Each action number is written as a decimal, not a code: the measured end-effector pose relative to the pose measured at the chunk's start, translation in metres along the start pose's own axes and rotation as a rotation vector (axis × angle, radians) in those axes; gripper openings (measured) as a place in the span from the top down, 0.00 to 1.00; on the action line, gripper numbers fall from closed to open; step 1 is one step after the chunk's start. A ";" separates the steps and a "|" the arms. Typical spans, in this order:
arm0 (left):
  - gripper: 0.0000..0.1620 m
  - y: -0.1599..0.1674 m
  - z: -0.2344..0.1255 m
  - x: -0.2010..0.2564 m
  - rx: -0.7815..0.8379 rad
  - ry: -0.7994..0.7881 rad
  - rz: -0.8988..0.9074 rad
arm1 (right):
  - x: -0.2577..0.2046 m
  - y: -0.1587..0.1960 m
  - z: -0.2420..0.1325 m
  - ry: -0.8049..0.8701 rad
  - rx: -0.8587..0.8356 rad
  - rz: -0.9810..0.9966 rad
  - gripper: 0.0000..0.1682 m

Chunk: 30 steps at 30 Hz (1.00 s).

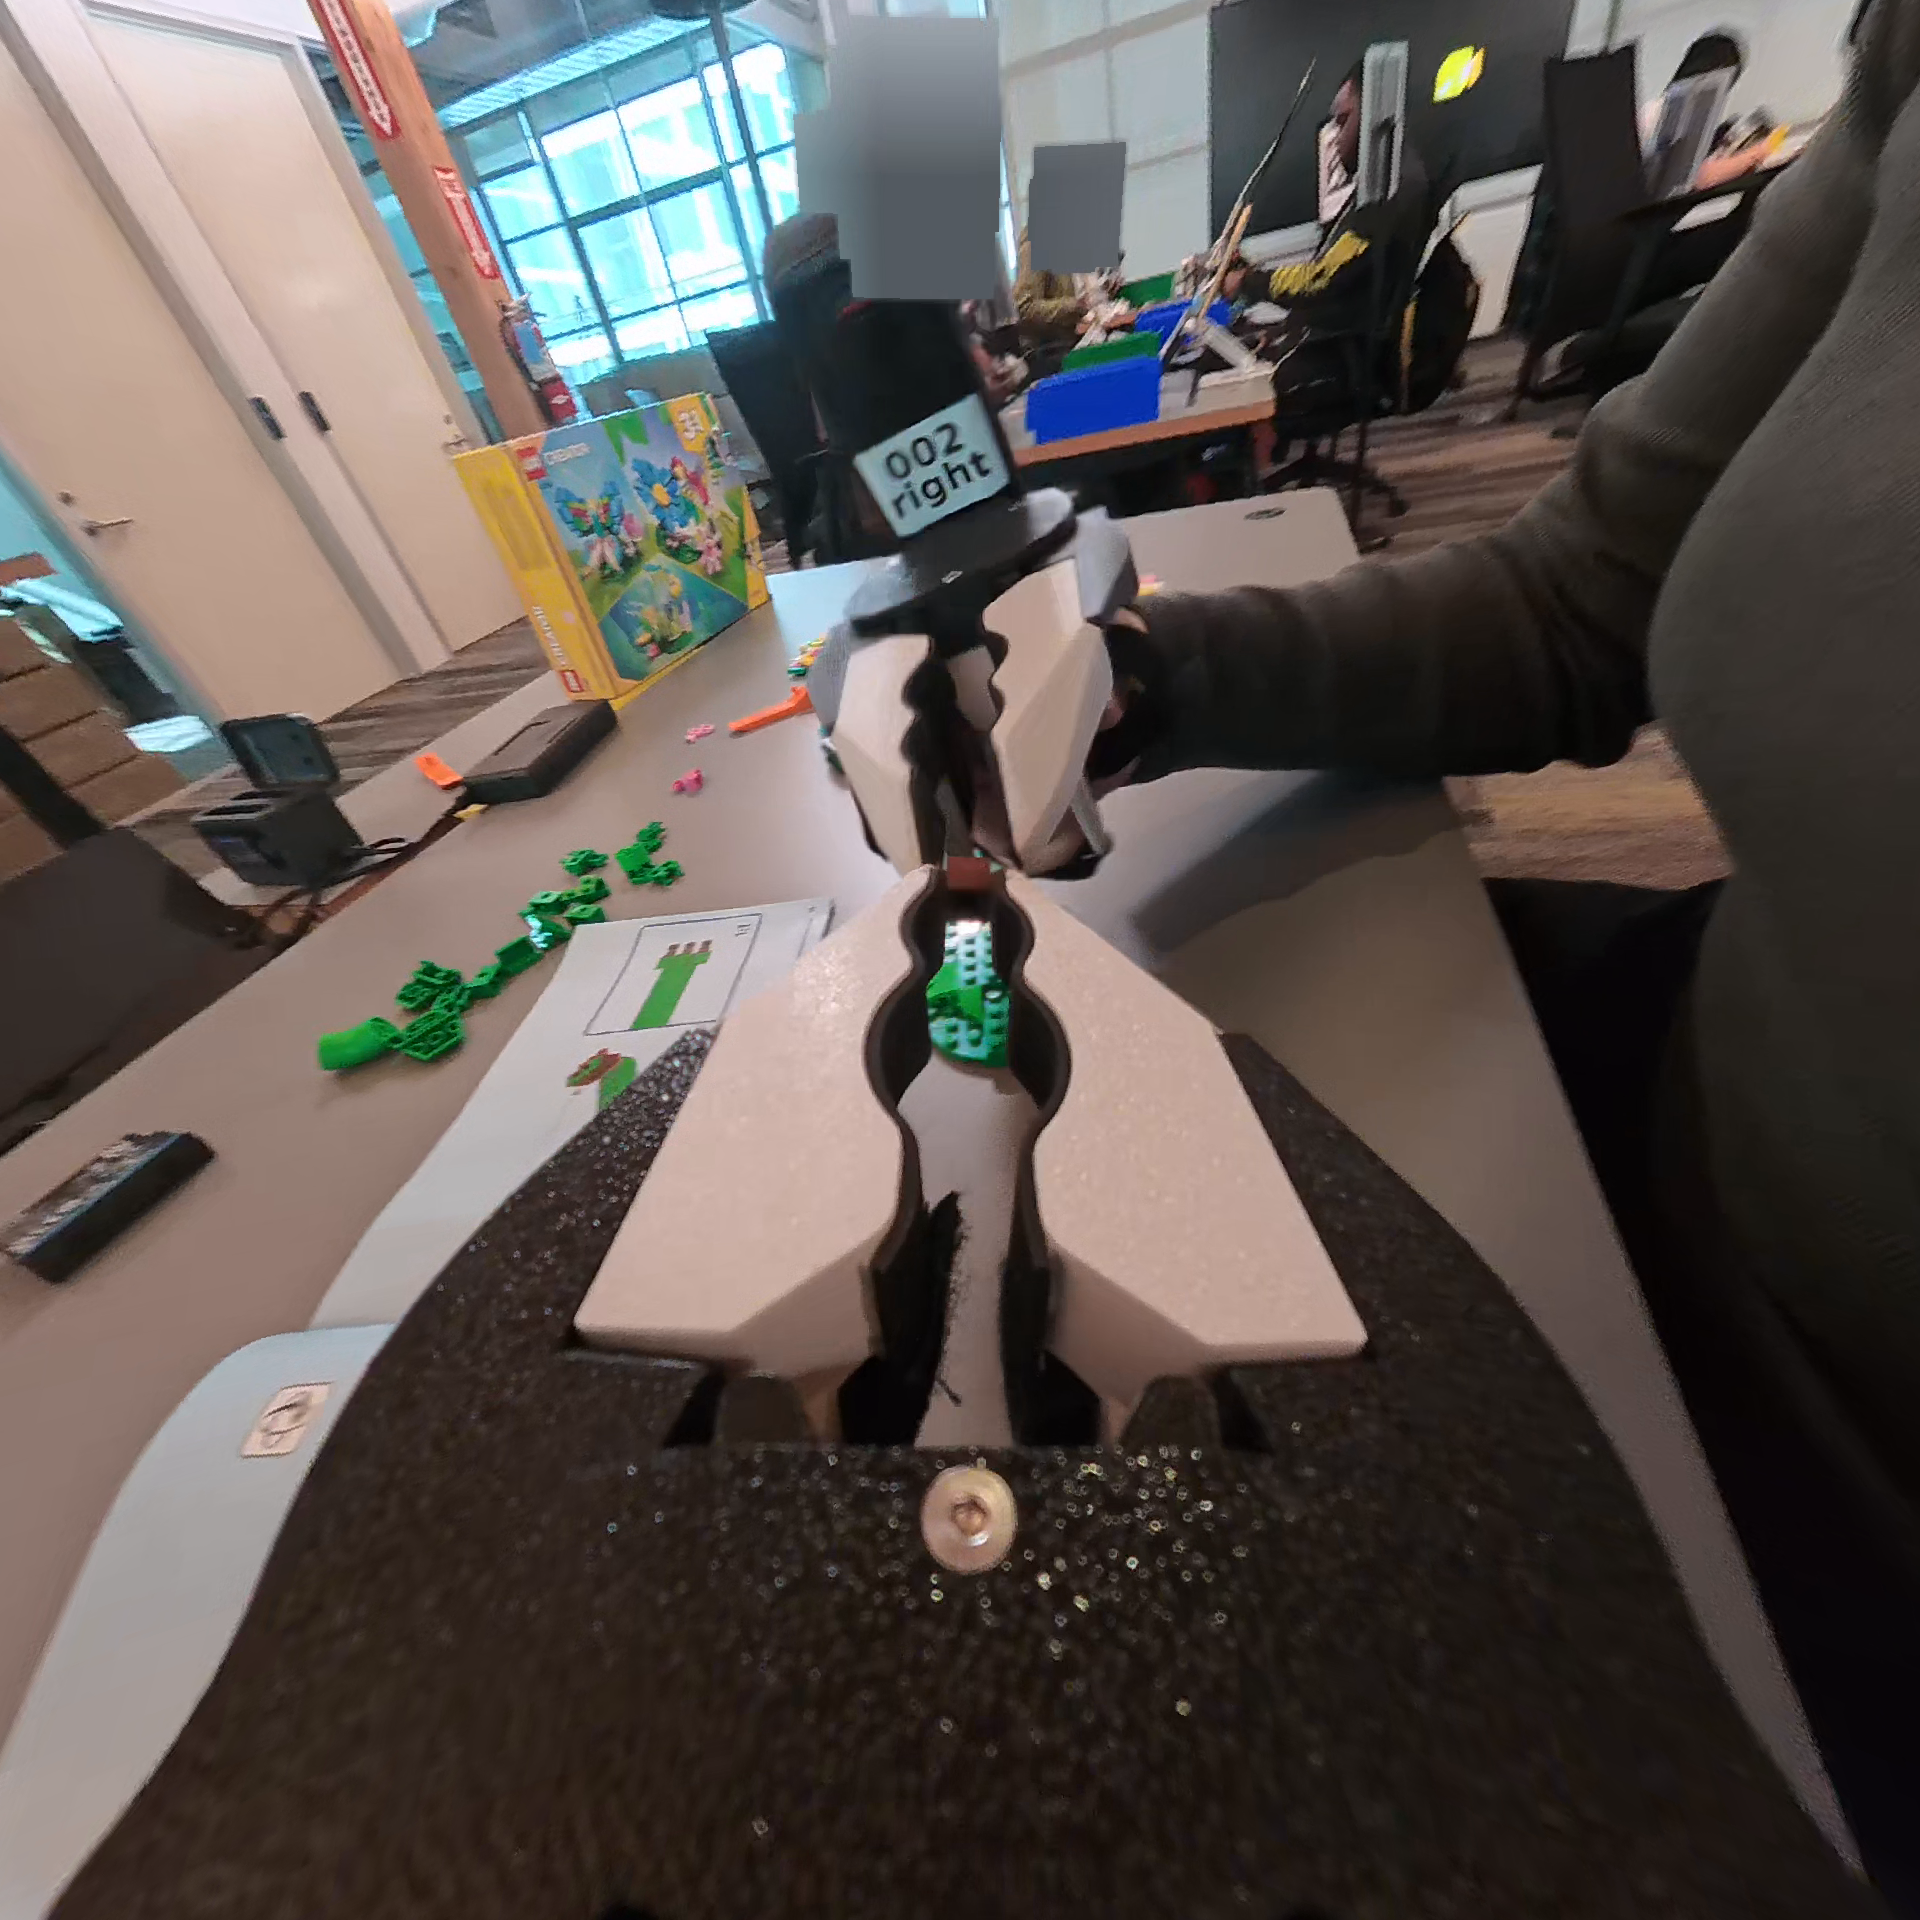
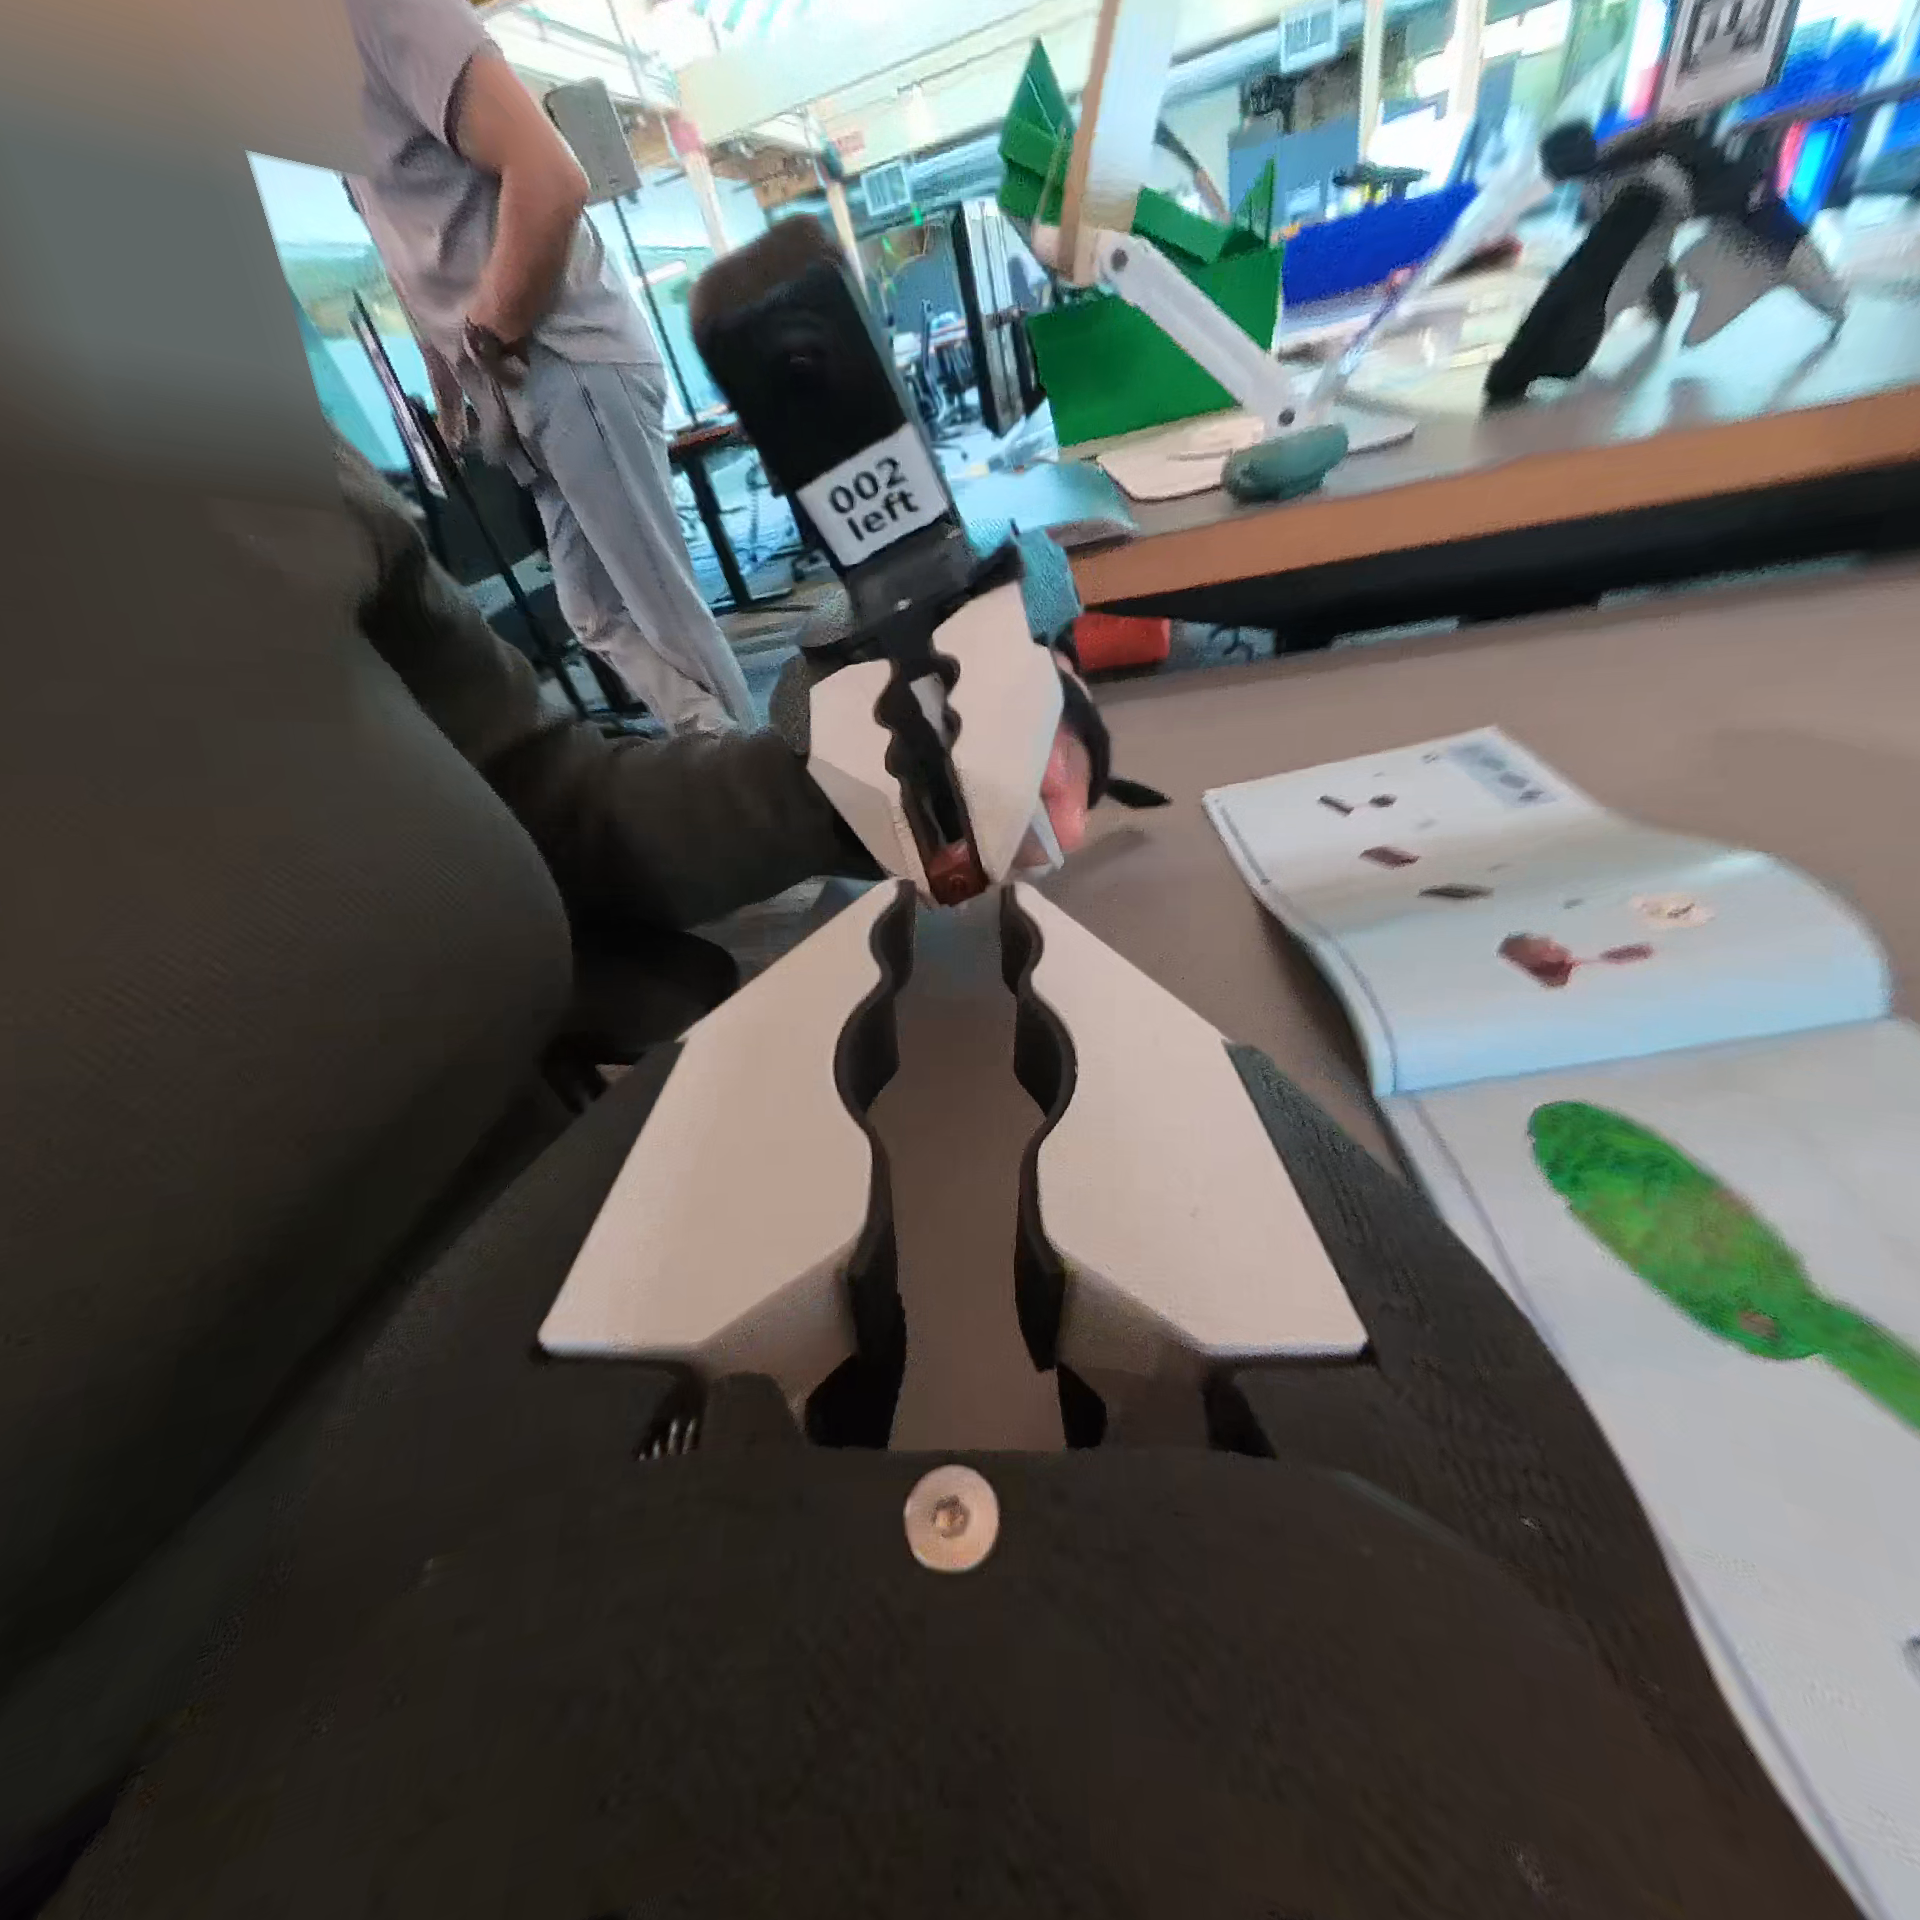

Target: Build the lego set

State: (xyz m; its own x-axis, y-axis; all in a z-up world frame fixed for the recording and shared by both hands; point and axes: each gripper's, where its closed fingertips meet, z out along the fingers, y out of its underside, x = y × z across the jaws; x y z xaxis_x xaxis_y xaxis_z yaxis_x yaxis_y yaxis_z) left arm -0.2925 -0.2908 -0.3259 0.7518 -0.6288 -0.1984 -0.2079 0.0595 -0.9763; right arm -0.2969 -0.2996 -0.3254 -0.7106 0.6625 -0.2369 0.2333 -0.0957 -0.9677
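Note:
My left gripper (image 1: 968,883) is shut on a small brown brick (image 1: 971,871), pinched at the very tips and held above the table. The right wrist view shows the same brick (image 2: 956,878) in the left gripper (image 2: 956,862). My right gripper (image 2: 958,904) faces it tip to tip. Its jaws stand slightly apart and empty, just short of the brick. It also shows in the left wrist view (image 1: 982,847). A green studded assembly (image 1: 971,1003) shows through the gap between my left fingers. I cannot tell whether it lies on the table or is held.
Loose green pieces (image 1: 499,977) lie left of the open instruction booklet (image 1: 665,987), which also shows in the right wrist view (image 2: 1558,935). Farther back are the set's box (image 1: 623,540), a black case (image 1: 540,748), an orange tool (image 1: 769,717) and pink bits (image 1: 686,779). A person's sleeve (image 1: 1455,675) fills the right. The tips of both grippers are at nearly the same place.

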 end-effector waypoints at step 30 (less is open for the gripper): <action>0.97 0.020 0.006 -0.007 -0.111 -0.072 0.090 | 0.018 0.015 0.002 -0.042 -0.013 0.430 0.93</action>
State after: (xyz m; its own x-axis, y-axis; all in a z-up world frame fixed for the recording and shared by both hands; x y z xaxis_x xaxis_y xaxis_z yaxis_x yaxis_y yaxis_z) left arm -0.2983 -0.2802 -0.3448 0.7693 -0.5670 -0.2945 -0.3414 0.0248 -0.9396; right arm -0.3069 -0.2905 -0.3442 -0.5734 0.5335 -0.6218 0.5221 -0.3469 -0.7791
